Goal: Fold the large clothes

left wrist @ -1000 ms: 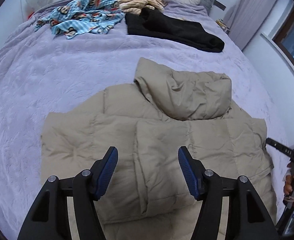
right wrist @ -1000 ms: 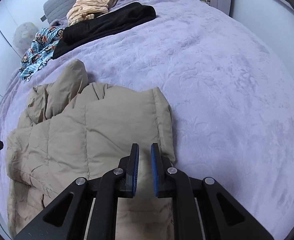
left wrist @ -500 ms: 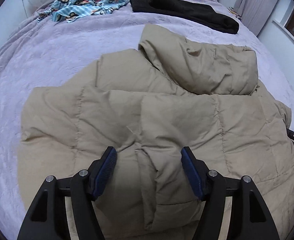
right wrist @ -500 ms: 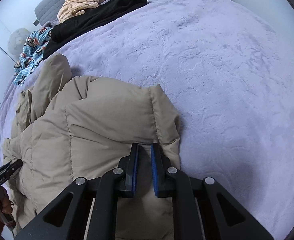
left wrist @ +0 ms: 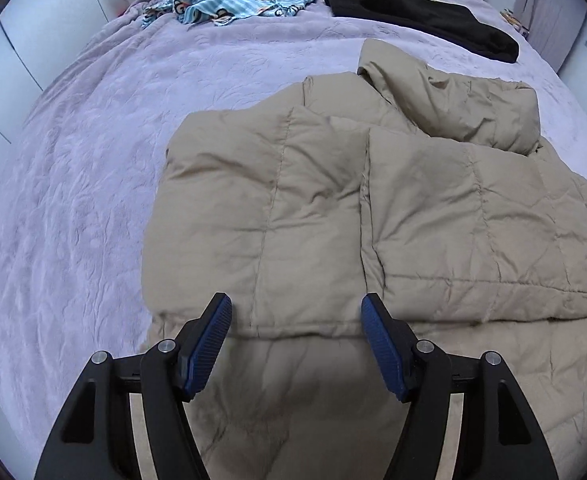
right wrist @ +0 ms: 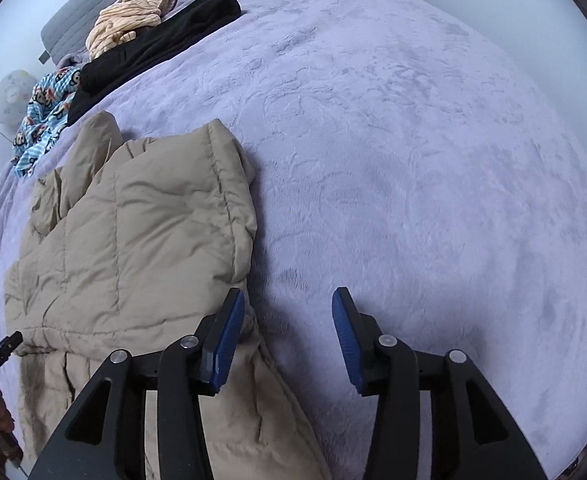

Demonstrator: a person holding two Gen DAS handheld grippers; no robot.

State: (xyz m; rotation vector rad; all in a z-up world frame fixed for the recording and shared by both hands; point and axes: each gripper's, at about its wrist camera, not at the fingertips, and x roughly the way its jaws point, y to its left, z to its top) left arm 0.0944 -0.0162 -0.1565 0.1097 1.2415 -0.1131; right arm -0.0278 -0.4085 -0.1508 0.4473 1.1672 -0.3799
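Beige puffer jacket (left wrist: 333, 208) lying half-folded on bed (right wrist: 413, 140); I'm hovering left gripper (left wrist: 296, 344) and right gripper (right wrist: 287, 340), both jaws apart, at its 6 o'clock hem, readying the next fold.

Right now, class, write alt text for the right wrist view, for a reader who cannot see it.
The right claw hangs open over the edge of a beige puffer jacket folded on a lilac bedspread. Its left pad is over the jacket, its right over bare bedspread. A black garment, a striped garment and a monkey-print garment lie beyond.
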